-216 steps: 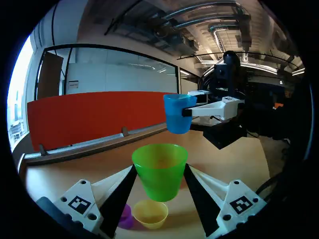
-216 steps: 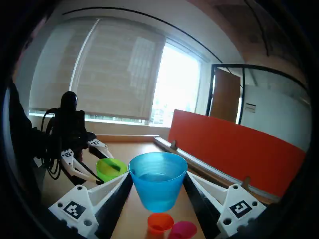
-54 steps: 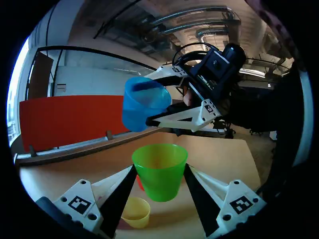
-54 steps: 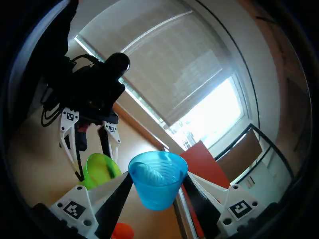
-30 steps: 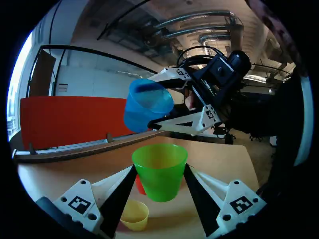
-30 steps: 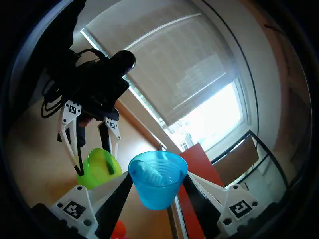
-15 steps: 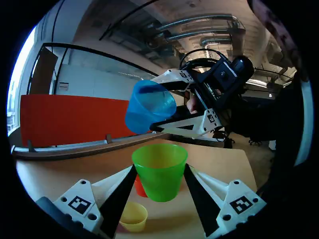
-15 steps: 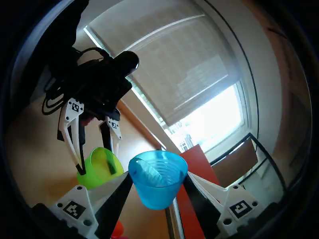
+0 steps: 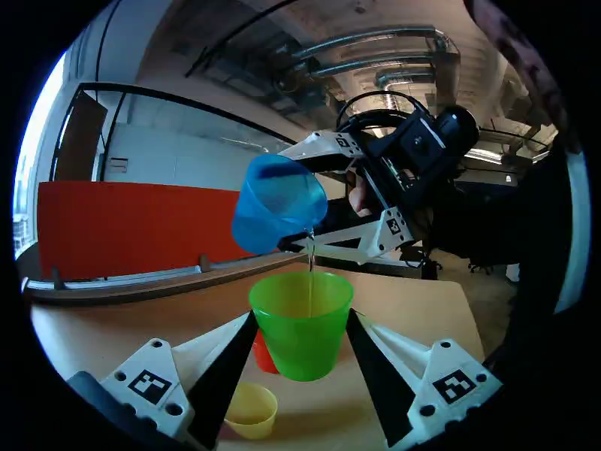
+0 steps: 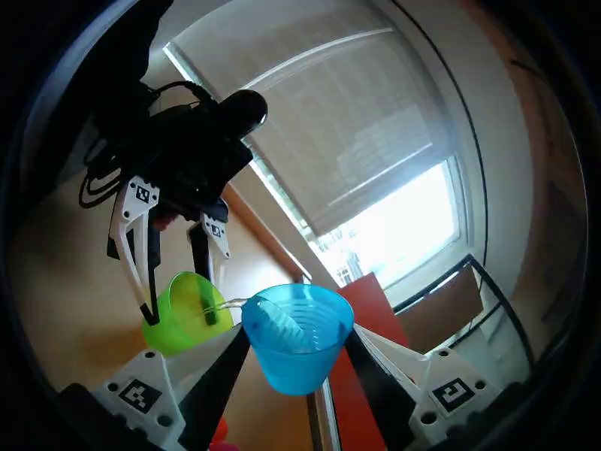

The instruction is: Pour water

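1. In the left gripper view, the left gripper [image 9: 300,316] has its two fingers closed against opposite sides of a green cup [image 9: 300,342]. It holds the cup upright above the table [image 9: 409,301], mouth open to 12 o'clock.
2. The right gripper [image 9: 300,197] sits at about 12 o'clock from the green cup, with a hand [image 9: 359,197] behind it at 3 o'clock. Its fingers clamp a blue cup [image 9: 276,203], one across the top side and one across the underside.
3. The blue cup is tilted, with its lower lip over the green cup's mouth.
4. A thin stream of water [image 9: 310,263] falls from that lip straight towards 6 o'clock and into the green cup.
5. On the table behind the green cup, an orange cup [image 9: 263,355] peeks out at about 8 o'clock, partly hidden. A yellow cup [image 9: 252,410] stands farther down at 7 o'clock, beside the left finger.
6. A red partition [image 9: 128,225] runs along the far edge of the table at 9 o'clock.
7. In the right gripper view, the blue cup [image 10: 297,353] is pinched between the gripper's own two fingers. Water [image 10: 229,303] leaves its rim towards 9 o'clock and reaches the green cup [image 10: 180,312].
8. There the left gripper's fingers run down both sides of the green cup, with a bright window [image 10: 391,225] at 3 o'clock.
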Available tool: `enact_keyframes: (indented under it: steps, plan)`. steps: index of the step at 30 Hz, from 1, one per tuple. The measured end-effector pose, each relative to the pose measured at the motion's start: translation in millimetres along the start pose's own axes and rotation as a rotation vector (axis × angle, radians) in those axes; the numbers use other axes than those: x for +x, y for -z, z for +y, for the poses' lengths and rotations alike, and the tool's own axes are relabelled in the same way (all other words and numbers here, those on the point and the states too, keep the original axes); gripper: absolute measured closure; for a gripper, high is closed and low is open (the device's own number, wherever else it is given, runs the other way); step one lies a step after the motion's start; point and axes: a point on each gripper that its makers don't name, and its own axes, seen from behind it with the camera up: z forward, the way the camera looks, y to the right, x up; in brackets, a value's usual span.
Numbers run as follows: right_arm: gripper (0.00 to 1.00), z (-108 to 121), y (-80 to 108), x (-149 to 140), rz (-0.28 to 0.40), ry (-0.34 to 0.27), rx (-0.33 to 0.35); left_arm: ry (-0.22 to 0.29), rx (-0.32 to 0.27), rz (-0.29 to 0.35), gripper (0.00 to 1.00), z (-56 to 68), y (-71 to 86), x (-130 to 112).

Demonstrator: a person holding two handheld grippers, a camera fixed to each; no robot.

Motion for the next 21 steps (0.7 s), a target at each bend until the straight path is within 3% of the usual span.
enact_keyframes:
  steps: [21]
  plan:
    - [0.11, 4.9, 0.2, -0.2, -0.006, 0.036, -0.015, -0.011, -0.002, -0.005, 0.16, 1.5, 0.0, 1.7]
